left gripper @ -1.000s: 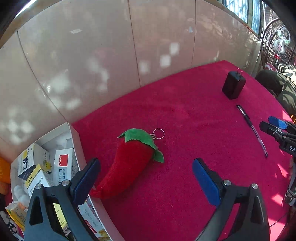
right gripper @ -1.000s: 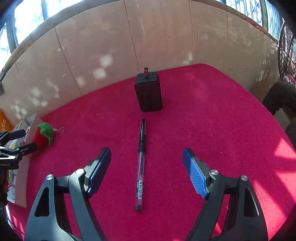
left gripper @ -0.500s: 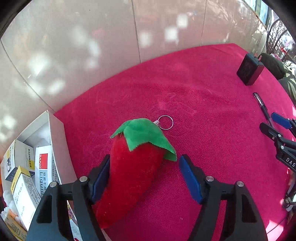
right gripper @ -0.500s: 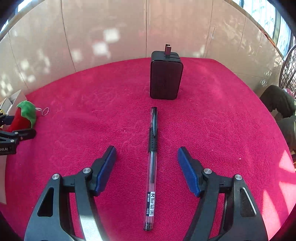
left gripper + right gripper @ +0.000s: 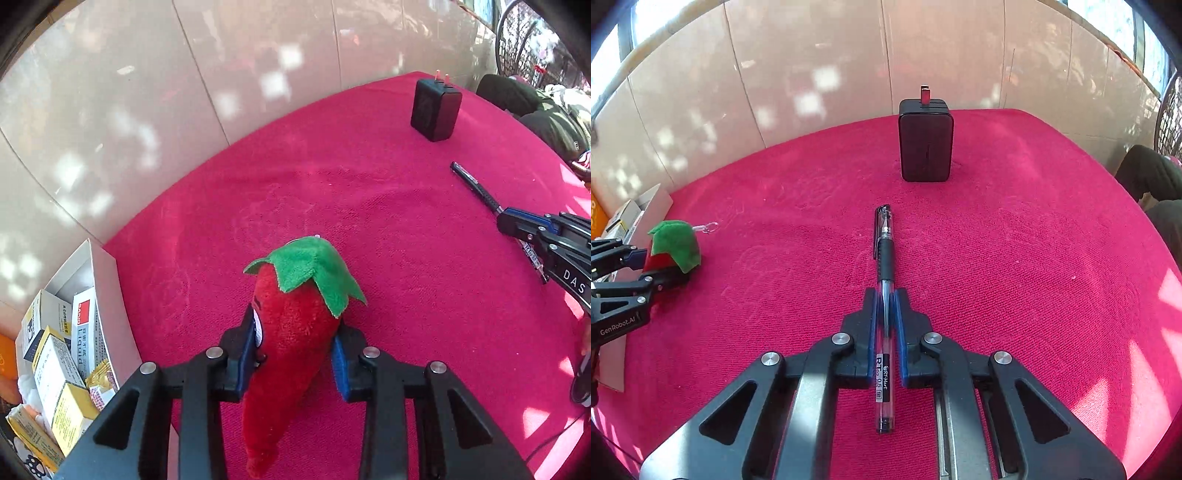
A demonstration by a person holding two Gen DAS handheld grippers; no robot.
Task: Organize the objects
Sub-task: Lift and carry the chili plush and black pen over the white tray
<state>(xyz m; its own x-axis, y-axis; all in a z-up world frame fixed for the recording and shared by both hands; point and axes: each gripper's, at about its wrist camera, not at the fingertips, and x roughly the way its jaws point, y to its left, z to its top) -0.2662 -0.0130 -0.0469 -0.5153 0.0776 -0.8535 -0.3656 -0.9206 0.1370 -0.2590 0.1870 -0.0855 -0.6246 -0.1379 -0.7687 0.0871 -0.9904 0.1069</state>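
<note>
Left gripper (image 5: 295, 343) clamped on the plush chili (image 5: 291, 332) near the left edge of the red cloth (image 5: 332, 192), beside the white box (image 5: 107, 295) of cartons. Right gripper (image 5: 885, 314) clamped on the pen (image 5: 884, 266) mid-cloth. Both jaws just closed. Black charger (image 5: 926, 147) stands upright toward the back edge, beyond the pen tip.

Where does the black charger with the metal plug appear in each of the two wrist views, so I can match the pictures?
Left wrist view: the charger stands upper right, on the far part of the red cloth.
Right wrist view: the charger stands upright at top centre, straight beyond the pen.
Shared landmark: the pen lies just in front of the charger in both views.
</note>
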